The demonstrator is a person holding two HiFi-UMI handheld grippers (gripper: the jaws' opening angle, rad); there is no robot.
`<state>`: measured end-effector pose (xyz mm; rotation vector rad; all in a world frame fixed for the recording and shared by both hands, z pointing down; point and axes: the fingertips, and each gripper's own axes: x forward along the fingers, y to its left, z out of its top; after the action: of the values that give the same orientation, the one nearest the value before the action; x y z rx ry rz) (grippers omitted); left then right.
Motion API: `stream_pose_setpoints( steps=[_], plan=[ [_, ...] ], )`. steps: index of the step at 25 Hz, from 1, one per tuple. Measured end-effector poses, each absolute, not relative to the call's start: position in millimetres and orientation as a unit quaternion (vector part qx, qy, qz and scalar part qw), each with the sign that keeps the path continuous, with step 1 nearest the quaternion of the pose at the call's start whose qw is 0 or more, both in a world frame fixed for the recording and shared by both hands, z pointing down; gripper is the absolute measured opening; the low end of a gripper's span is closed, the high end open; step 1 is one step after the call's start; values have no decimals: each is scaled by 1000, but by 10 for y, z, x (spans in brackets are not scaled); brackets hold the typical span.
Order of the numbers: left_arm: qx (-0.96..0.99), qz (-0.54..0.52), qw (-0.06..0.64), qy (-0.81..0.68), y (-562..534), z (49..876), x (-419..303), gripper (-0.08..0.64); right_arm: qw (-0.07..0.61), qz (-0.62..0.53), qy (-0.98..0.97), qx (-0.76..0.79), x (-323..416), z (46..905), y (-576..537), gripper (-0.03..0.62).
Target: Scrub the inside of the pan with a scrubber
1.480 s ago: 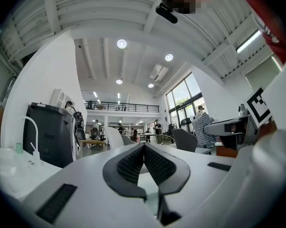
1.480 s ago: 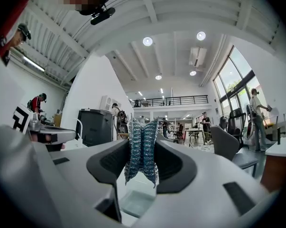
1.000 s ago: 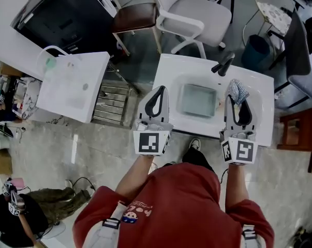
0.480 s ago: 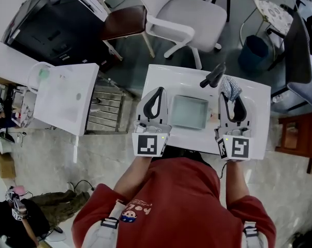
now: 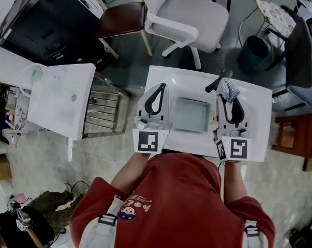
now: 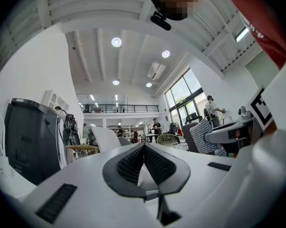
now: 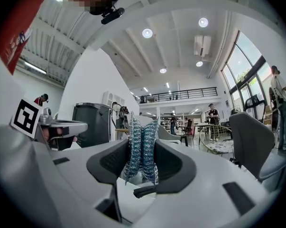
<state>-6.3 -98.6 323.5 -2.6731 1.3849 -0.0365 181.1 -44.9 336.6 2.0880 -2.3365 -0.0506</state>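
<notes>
My right claw point(image 7: 142, 151) pinches the scrubber point(image 7: 142, 134); my left claw point(image 6: 143, 148) is pressed together, empty. I should press it flat into the pan point(image 5: 191, 113), corners too.

The scrubber point(image 7: 142, 148) is blue-silver mesh, the pan point(image 5: 191, 114) pale grey.

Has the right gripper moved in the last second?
Yes. The right gripper has moved forward, away from the person; its scrubber now sits right beside the faucet.
</notes>
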Motion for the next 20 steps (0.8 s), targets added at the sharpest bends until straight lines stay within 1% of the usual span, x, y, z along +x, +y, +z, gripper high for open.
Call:
stream_pose_setpoints(
  steps=[3,6,12,16,20],
  plan=[
    [-884,-18,50,465,-1063,3315,-137,15,17,-13,-759,651,1665,3396,-499,173],
    [-878,-26,40,477,-1125,3455,-189,15,45,-16,-787,615,1489,3502,-496,173],
    [-872,-39,21,488,-1185,3782,-333,15,109,23,-827,552,1158,4038,-525,173],
    [-871,-54,18,488,-1141,3918,-388,15,172,48,-853,490,917,4414,-553,173],
    [-863,-65,-4,501,-1121,4057,-517,15,268,64,-874,400,652,4947,-520,173]
  ],
)
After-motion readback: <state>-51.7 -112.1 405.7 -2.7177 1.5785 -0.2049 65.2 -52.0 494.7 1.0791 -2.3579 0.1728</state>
